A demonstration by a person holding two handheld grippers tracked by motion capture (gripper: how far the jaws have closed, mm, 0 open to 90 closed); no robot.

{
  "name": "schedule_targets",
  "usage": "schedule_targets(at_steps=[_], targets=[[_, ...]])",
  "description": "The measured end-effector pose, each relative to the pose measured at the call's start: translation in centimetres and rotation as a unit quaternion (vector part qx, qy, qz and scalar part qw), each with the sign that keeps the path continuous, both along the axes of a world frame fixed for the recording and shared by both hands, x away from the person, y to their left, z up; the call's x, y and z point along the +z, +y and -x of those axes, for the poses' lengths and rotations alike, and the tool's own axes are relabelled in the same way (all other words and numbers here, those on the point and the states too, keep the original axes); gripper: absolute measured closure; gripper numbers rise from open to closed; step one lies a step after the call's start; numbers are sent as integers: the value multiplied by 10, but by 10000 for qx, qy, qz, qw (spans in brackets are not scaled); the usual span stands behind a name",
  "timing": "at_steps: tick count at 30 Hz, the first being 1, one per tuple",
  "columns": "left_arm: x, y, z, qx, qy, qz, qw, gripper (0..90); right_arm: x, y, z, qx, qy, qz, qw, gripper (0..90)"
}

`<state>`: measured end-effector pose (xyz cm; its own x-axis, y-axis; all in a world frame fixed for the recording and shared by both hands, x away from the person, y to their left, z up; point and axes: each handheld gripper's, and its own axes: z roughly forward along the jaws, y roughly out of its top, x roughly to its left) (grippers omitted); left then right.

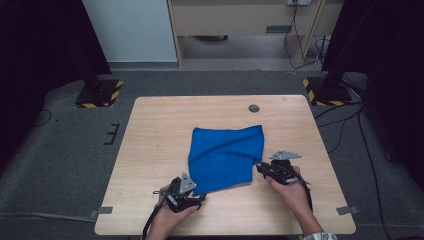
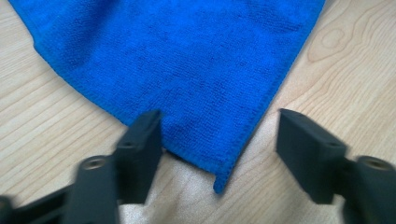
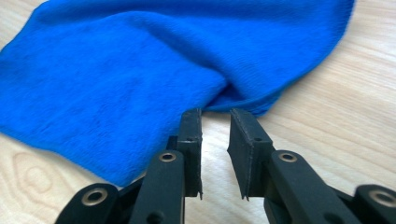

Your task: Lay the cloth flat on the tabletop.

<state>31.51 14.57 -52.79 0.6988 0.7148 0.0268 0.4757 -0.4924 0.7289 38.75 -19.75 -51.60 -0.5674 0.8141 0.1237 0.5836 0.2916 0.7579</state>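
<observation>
I hold my left gripper (image 1: 200, 196) low at the near left, my left hand (image 1: 167, 220) curled under its body, jaws spread wide and pointing up-right; my right gripper (image 1: 260, 167) sits at the near right, my right hand (image 1: 292, 192) behind it, its 2 jaws parted by a narrow gap, aimed leftward.

A light wooden rectangular table (image 1: 150, 150) stood on grey carpet (image 1: 65, 150). A small round grey cap (image 1: 254, 108) sat in the tabletop near its far edge. Two black-and-yellow striped stand bases (image 1: 99, 93) flanked the far corners. Black cables (image 1: 350, 125) trailed across the floor at right. A pale wooden cabinet (image 1: 240, 20) stood behind.
</observation>
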Motion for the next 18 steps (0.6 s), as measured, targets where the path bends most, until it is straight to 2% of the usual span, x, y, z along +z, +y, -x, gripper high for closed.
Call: schedule_targets(at_steps=[4,6,7,9,11,14,18], targets=[[0,-1,0,9,14,-68,10000,457,1,5,4,210,-3,-27,9998,656],[1,0,0,48,-16,-163,9999,569,1,9,7,312,8,-113,9994,604],[1,2,-2,64,-11,-160,9999,628,2,11,8,369,-15,-117,9992,579],[1,3,-3,80,23,-100,9999,677,2,15,11,477,-15,-100,9988,547],[2,5,-6,104,29,-138,9998,747,2,20,13,524,11,-33,9986,519],[4,6,-10,157,47,-105,9998,833,0,26,15,627,43,82,9980,501],[8,7,-16,258,-97,-32,9996,862,-2,33,18,674,34,247,9974,490]])
